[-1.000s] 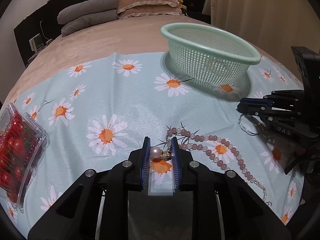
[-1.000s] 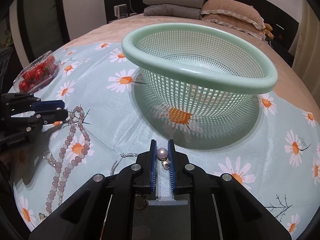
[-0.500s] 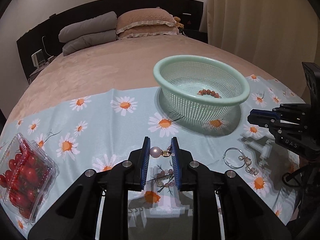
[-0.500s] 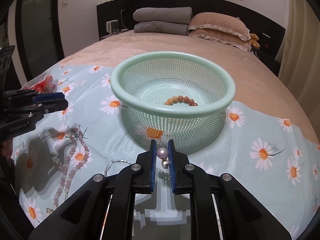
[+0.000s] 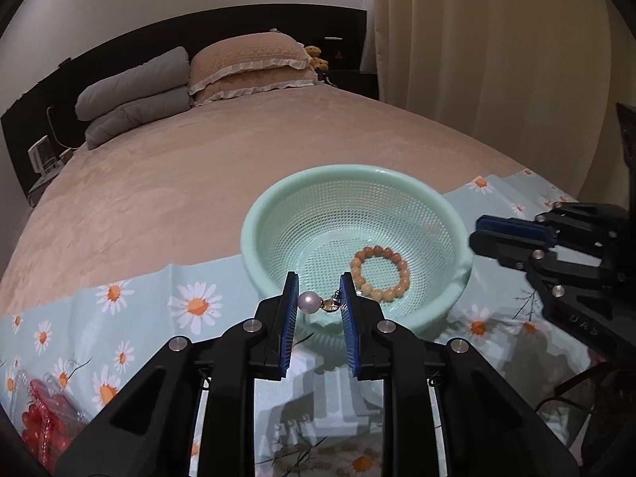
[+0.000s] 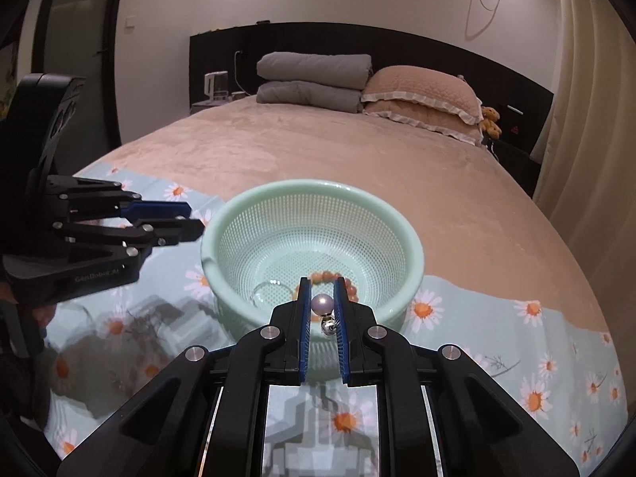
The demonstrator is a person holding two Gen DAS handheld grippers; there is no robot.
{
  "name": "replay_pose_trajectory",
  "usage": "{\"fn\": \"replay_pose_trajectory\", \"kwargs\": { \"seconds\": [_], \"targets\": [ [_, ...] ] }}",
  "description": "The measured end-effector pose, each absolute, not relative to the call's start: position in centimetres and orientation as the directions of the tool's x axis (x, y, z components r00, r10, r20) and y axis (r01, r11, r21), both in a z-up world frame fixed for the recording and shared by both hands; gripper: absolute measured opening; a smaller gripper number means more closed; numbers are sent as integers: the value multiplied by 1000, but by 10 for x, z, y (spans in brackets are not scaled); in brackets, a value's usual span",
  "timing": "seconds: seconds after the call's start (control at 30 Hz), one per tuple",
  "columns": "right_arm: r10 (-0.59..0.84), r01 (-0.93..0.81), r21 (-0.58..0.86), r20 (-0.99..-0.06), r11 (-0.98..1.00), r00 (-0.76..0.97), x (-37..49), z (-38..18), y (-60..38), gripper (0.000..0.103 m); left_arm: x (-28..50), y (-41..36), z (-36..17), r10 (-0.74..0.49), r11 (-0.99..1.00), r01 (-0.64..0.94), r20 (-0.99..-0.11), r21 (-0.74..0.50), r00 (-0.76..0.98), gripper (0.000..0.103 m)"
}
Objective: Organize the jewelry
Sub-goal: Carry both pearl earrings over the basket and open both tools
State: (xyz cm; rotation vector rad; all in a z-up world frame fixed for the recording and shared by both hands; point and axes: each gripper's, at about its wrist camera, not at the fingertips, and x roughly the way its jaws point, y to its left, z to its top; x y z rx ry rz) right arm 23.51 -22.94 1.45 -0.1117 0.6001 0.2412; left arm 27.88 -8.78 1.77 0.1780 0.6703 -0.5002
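Observation:
A mint-green mesh basket (image 5: pixel 258 222) (image 6: pixel 413 250) stands on the daisy-print cloth (image 5: pixel 151 298). An orange bead bracelet (image 5: pixel 379 274) (image 6: pixel 324 276) lies inside it. My left gripper (image 5: pixel 318 302) is shut on a pearl earring (image 5: pixel 309 302) and holds it above the basket's near rim. My right gripper (image 6: pixel 322 304) is shut on a second pearl earring (image 6: pixel 322 304), also raised at the basket's near rim. Each gripper shows in the other's view, the right (image 5: pixel 512 234) beside the basket's right rim, the left (image 6: pixel 167 220) beside its left rim.
A clear box of red cherry tomatoes (image 5: pixel 43 417) sits at the cloth's left edge. The cloth (image 6: pixel 516 338) covers the near end of a beige bed (image 5: pixel 179 183). Grey and beige pillows (image 5: pixel 198 79) (image 6: pixel 357 79) lie at the headboard. A curtain (image 5: pixel 497 59) hangs on the right.
Both grippers have risen and moved forward with their pearl earrings, from low over the cloth to above the basket's near rim. The pink bead necklace and the ring have dropped out of view.

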Motion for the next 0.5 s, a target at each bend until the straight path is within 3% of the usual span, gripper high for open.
{"fn": "replay_pose_trajectory", "kwargs": {
  "seconds": [0.23,0.5],
  "targets": [
    [179,-171,67,-561,983,808,260,2,-250,11,302,-105,15,-387,880,475,-633,-35,670,22],
    [184,-176,69,-560,982,808,258,-1,-250,11,308,-107,8,-385,882,468,-652,-52,653,22]
  ]
}}
